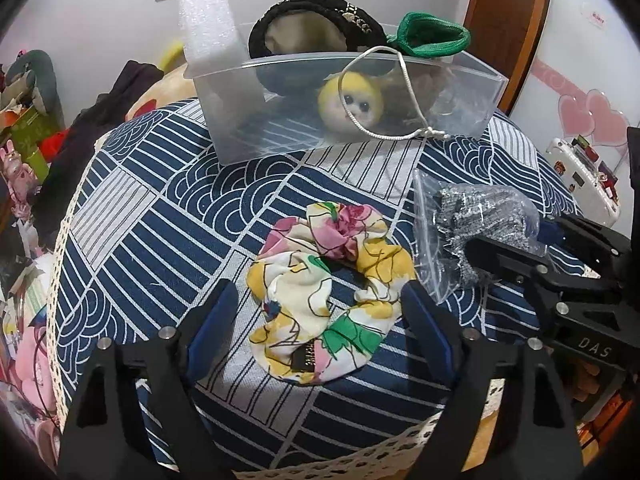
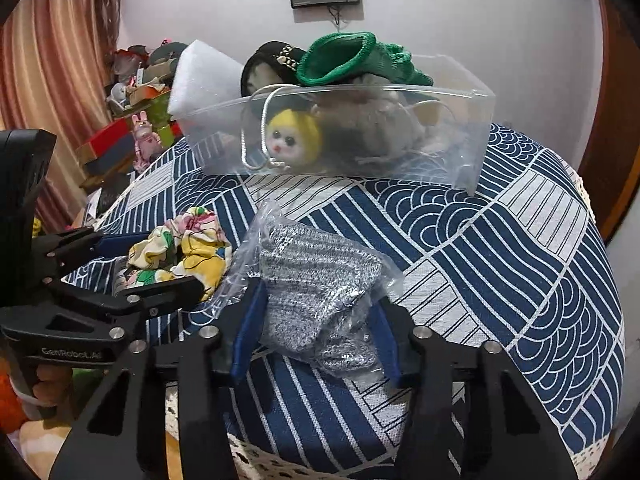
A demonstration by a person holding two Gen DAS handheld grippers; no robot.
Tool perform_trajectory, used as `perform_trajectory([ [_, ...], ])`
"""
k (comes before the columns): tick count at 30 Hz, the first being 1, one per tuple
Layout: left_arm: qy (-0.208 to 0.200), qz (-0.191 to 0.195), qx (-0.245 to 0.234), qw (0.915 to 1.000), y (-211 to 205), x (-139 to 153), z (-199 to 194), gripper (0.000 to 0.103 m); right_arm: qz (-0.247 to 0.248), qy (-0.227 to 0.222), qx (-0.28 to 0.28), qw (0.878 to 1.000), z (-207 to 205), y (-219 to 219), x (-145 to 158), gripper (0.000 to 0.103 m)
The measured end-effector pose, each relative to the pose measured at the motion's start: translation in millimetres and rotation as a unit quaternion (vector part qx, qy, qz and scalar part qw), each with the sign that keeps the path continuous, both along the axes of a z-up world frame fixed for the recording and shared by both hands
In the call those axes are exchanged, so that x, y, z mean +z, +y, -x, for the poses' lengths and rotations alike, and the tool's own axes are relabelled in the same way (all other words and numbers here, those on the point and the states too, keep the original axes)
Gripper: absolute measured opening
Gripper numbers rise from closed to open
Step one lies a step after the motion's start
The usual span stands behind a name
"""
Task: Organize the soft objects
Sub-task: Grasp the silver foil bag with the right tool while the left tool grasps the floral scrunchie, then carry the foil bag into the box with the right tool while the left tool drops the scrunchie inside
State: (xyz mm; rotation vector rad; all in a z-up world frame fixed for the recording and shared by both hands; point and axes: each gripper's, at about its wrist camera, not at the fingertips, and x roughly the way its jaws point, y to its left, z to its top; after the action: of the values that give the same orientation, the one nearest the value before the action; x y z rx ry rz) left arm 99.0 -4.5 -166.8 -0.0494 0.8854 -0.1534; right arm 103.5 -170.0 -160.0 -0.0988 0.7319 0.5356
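A floral scrunchie [image 1: 326,294] lies on the blue patterned tablecloth [image 1: 160,240], between the open fingers of my left gripper [image 1: 320,304]; it also shows in the right wrist view [image 2: 184,248]. A grey knit item in a clear plastic bag [image 2: 316,276] lies to its right, also seen in the left wrist view [image 1: 476,220]. My right gripper [image 2: 316,308] is around the bag, jaws pressing its sides. A clear plastic bin [image 1: 472,92] at the back holds a yellow-haired doll [image 1: 352,102], a black hat [image 1: 320,20], a green knit piece [image 1: 432,36] and white foam [image 1: 208,20].
A white cord [image 1: 400,120] hangs over the bin's front wall. Clutter of boxes and toys [image 1: 24,128] stands left of the table. A wooden door frame [image 1: 504,20] and a white surface with pink hearts [image 1: 588,116] are on the right.
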Motion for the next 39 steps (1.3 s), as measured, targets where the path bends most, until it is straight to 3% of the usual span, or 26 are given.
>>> perform_trajectory([
  [1,-0.002,0.003,0.001,1.0000,-1,0,1,0.072,-0.005,0.002,0.002,1.000,0,0,1,0.038],
  [6,-0.010,0.006,0.005,0.9999,-2,2,6,0.034,-0.020,-0.002,0.003,1.000,4,1,7,0.029],
  [11,-0.010,0.016,-0.011,0.9998,-5,6,10,0.020,-0.029,-0.009,0.000,1.000,7,2,13,0.027],
  [19,-0.010,0.025,-0.001,0.9996,-3,18,11,0.017,-0.045,-0.018,-0.009,0.999,7,-7,27,0.027],
  [28,-0.067,0.033,0.014,0.9971,10,63,13,0.018,-0.067,-0.080,-0.025,0.994,9,-16,72,0.027],
  [39,-0.151,0.033,0.024,0.9877,16,125,3,0.018,-0.094,-0.146,-0.036,0.984,-8,-20,116,0.027],
])
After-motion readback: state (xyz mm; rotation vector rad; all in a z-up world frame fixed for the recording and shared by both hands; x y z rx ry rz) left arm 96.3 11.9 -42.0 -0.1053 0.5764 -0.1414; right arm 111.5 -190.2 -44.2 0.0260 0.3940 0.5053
